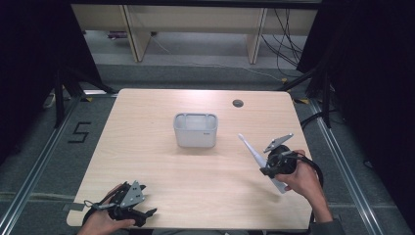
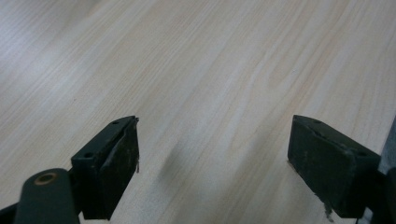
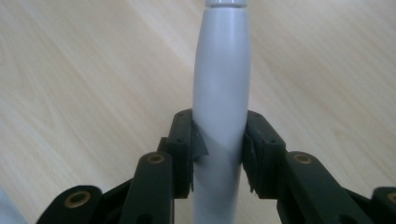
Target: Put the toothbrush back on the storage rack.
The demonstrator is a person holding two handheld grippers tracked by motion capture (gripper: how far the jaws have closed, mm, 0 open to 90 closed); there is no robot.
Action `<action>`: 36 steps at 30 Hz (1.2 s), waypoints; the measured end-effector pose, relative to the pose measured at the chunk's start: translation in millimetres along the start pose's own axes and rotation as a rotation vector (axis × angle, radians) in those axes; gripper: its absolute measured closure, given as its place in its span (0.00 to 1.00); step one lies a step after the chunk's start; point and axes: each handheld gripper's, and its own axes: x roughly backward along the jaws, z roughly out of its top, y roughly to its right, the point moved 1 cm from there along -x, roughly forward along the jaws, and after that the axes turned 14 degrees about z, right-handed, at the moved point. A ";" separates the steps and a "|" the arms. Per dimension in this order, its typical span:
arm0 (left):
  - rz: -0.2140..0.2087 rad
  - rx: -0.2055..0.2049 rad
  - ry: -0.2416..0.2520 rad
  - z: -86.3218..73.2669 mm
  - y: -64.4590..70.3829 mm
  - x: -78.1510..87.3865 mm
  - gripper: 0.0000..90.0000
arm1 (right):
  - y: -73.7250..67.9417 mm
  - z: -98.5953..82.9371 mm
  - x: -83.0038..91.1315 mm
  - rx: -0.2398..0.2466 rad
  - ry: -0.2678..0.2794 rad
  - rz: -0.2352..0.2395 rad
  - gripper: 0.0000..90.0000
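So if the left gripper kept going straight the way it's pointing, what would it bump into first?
Probably just the table. The left gripper is open and its own view shows bare wood ahead of the jaws. From above, the left gripper seems to point along the near edge, away from the bin, though depth is unclear.

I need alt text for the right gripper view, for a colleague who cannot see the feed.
The right tool is shut on a smooth grey tapered handle, its two black jaws pressing the handle's sides. The handle runs straight up the middle of the picture and out past the top edge. Behind it lies a light wooden table.
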 end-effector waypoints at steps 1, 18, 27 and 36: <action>-0.008 0.005 0.009 0.3 0.5 0.1 0.18 | 3.5 1.3 2.8 0.008 0.066 -0.010 0.74; -0.005 0.017 0.005 0.0 0.9 0.0 0.18 | 16.9 20.9 4.2 0.041 0.423 0.000 0.74; -0.009 0.005 0.008 0.1 0.2 -0.2 0.18 | 22.4 34.4 -2.2 0.041 0.513 0.010 0.74; -0.008 0.007 0.012 0.3 0.5 0.1 0.18 | 24.0 47.9 -2.2 0.013 0.556 -0.001 0.74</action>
